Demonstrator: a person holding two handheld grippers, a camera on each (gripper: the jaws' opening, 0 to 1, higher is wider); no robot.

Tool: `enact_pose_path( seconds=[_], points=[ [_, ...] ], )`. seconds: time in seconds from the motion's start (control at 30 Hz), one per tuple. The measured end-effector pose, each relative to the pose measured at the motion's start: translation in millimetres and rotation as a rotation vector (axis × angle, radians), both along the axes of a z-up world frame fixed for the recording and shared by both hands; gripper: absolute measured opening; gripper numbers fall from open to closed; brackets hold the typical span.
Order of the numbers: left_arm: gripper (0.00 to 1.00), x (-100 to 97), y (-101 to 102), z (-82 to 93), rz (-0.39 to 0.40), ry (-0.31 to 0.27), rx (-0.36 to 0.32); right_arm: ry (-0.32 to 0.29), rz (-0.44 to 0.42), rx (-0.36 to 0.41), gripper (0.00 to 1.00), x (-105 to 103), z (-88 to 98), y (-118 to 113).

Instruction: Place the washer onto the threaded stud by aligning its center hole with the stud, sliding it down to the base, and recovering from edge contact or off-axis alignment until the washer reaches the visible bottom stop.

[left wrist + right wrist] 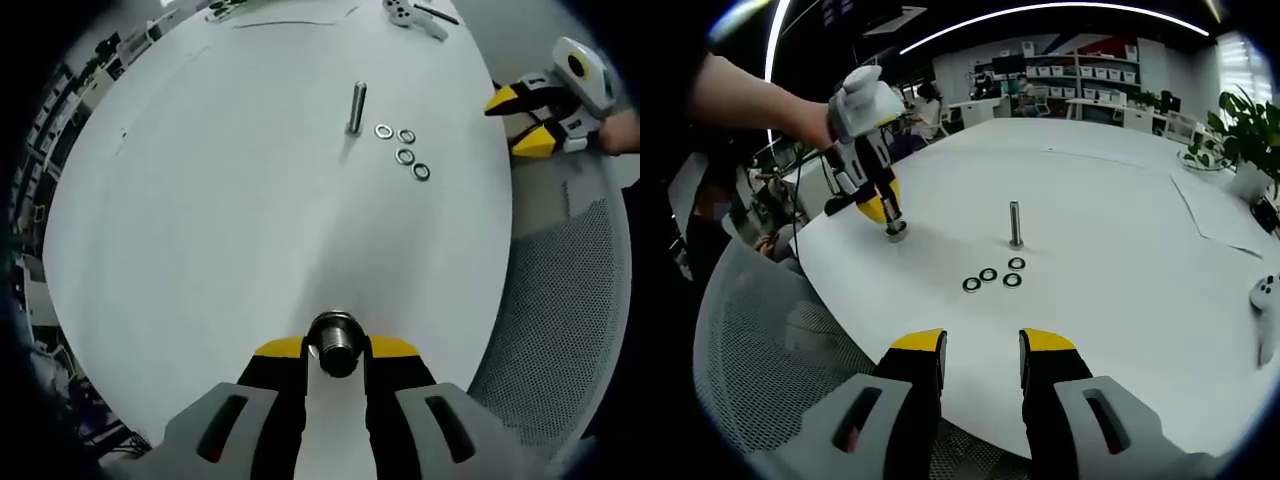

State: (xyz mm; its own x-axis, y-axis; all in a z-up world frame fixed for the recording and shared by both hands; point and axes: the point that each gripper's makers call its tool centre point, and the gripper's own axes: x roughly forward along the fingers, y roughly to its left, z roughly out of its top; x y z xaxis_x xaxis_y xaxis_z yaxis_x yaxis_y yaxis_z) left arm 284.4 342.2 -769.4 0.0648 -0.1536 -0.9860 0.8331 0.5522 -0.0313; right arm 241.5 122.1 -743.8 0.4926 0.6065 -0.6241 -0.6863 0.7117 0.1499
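On a white round tabletop [200, 220] a threaded stud [356, 107] is standing upright, and four washers [404, 147] are lying flat in a small cluster just beside its base, none of them touching it or sitting on it. In the left gripper view the left hand-held gripper [336, 352] is grasping a dark metal nut-like cylinder [335, 342] between its yellow-tipped jaws, the piece sitting end-on toward the camera, well apart from the stud and the washers. The right hand-held gripper [535, 122] is entering that view from the right, near the tabletop edge, with a hand [622, 130] partly showing behind it. In the right gripper view the right hand-held gripper [982, 350] is hanging released, its jaws standing apart with nothing between them, above the near rim of the tabletop and over a grey mesh chair [770, 340]. Beyond it the four washers are lying just in front of the upright stud. To the left, the left hand-held gripper [890, 225] is pointing downward, held by a person's arm [750, 100], its tips resting at the tabletop surface with the metal piece clamped between them. A white controller [1266, 300] is lying at the right edge, and a potted plant [1245, 135] is standing behind it.
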Motion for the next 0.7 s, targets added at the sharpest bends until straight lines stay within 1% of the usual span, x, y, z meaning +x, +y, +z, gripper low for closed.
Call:
enact_pose_path(
  seconds=[0.37, 0.53, 0.7],
  points=[
    [0.19, 0.6, 1.1, -13.9, 0.004, 0.007, 0.015, -0.001, -0.004, -0.001, 0.32, 0.4, 0.0, -0.8],
    [0.19, 1.2, 1.3, -12.5, 0.003, 0.007, 0.010, -0.003, -0.004, -0.002, 0.32, 0.8, -0.2, -1.0],
    [0.21, 0.7, 1.3, -11.9, 0.023, 0.005, -0.010, -0.002, -0.004, -0.002, 0.32, 0.6, 0.0, -0.9]
  ],
)
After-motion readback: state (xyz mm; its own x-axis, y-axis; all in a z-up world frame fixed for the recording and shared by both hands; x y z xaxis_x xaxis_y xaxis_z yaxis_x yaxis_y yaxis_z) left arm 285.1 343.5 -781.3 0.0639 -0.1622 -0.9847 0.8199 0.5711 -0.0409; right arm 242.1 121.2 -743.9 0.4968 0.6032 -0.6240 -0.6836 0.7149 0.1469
